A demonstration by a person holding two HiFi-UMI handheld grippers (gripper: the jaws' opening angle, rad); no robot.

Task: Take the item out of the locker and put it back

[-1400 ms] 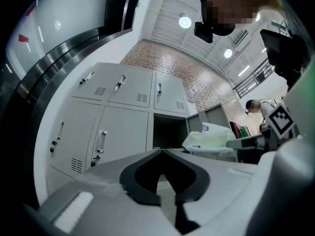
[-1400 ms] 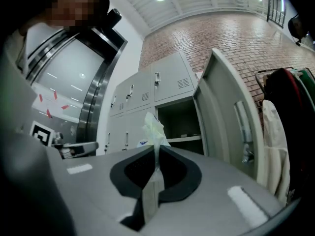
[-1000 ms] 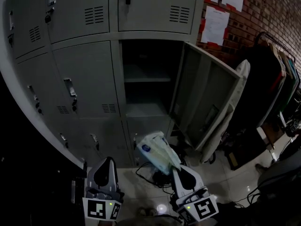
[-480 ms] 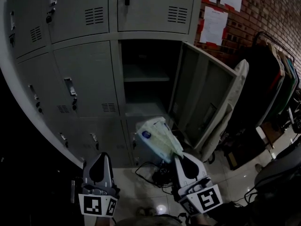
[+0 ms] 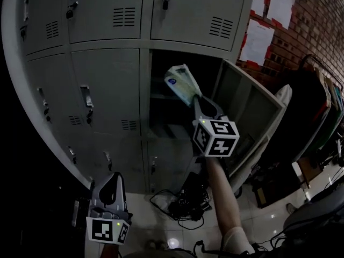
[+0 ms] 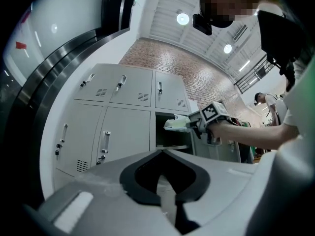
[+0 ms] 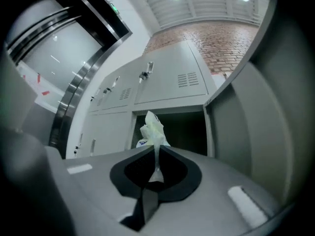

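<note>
The right tongs (image 5: 196,101), clenched on the twisted neck of a white plastic bag (image 5: 181,83), held the bag at the mouth of the open locker compartment (image 5: 161,109) in a bank of grey metal lockers (image 5: 110,63). From the head view, the bag, bearing a blue mark, hung in front of the upper part of the dark opening; whether it had crossed the threshold could not be told. The right gripper view showed the thin plastic pinched between the two closed tips of the tongs (image 7: 154,151), with the bulk of the bag (image 7: 152,128) standing up beyond them against the dark opening. The compartment's door (image 5: 250,112) stood swung out to the right, just beside the person's bare forearm (image 5: 226,198). The left tongs (image 5: 114,177) hung low and well apart from the bag, over the tiled floor (image 5: 279,214); their own view showed the tips (image 6: 162,151) together, with nothing between them. That view also caught the bag (image 6: 176,124) at the opening. Dark cables (image 5: 188,203) lay on the floor at the locker's foot. Sheets of paper (image 5: 257,41) were pinned to the brick wall (image 5: 317,15) at right.
</note>
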